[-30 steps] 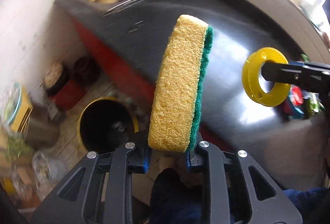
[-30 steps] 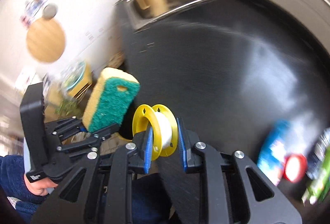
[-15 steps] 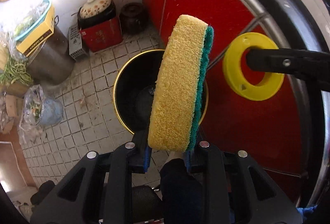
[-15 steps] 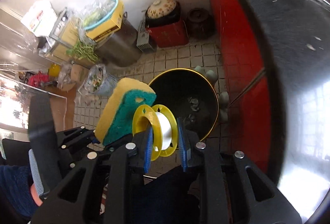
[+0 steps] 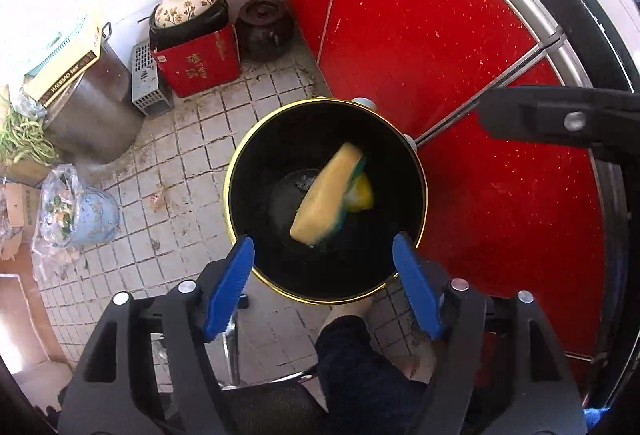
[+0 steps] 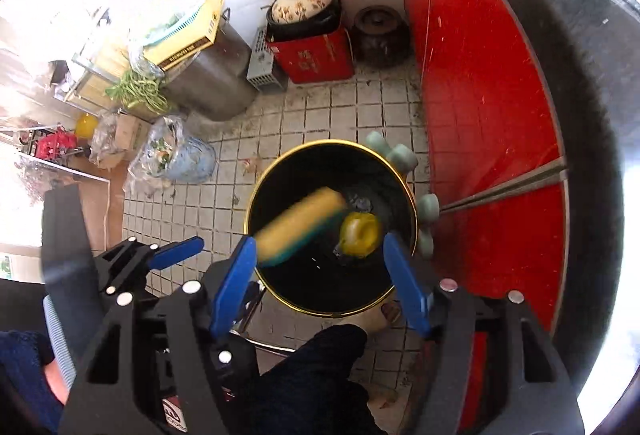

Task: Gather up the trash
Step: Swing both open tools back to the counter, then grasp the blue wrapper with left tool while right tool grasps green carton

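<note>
both our claws, left gripper point(image 5: 324, 287) and right gripper point(image 6: 320, 279), have just sprung wide, empty; the blurred yellow-green sponge point(image 5: 326, 195) and yellow plastic spool point(image 6: 360, 234) seem to be falling into the black gold-rimmed bin point(image 5: 240, 163), though a rim bounce might spill them.

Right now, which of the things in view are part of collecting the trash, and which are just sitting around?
Part of the job:
- sponge, dropping into the bin
- yellow spool, dropping too
- black bin
- left gripper and right gripper, both just opened

Lying about:
- red box
- flowered pot
- brown jar
- bagged scraps
</note>
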